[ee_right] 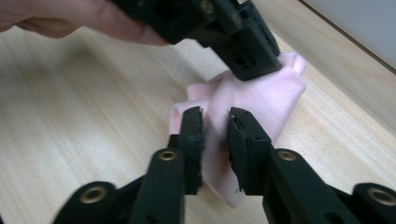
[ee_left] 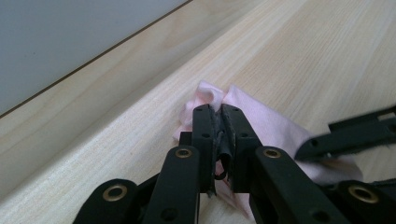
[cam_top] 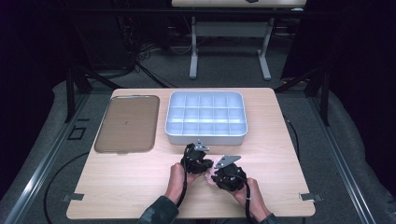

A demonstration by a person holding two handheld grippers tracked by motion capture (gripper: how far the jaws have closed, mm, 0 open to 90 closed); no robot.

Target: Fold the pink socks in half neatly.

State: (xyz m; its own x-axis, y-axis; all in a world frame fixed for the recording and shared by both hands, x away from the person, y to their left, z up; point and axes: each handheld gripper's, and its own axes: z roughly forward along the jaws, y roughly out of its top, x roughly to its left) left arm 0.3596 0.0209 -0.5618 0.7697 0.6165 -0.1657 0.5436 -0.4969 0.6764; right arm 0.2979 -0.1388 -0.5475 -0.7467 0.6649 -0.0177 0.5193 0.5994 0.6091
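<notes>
A small pink cloth (cam_top: 209,176) lies crumpled on the wooden table (cam_top: 126,186), between my two hands near the front middle. My left gripper (ee_left: 219,112) is shut on a raised fold of the cloth (ee_left: 275,123), jaws nearly touching with fabric pinched between them. My right gripper (ee_right: 215,116) straddles the near part of the cloth (ee_right: 261,98); its jaws stand a little apart with fabric in the gap and the pads not pressing. The left gripper (ee_right: 247,51) reaches in from above in the right gripper view. From the high view both grippers (cam_top: 201,166) (cam_top: 224,177) sit close together.
A pale grey tray (cam_top: 205,138) with several compartments stands just behind the hands; its wall (ee_left: 70,37) is close to the cloth. A flat brown tray (cam_top: 127,123) lies at the back left. Bare tabletop stretches left and right of the hands.
</notes>
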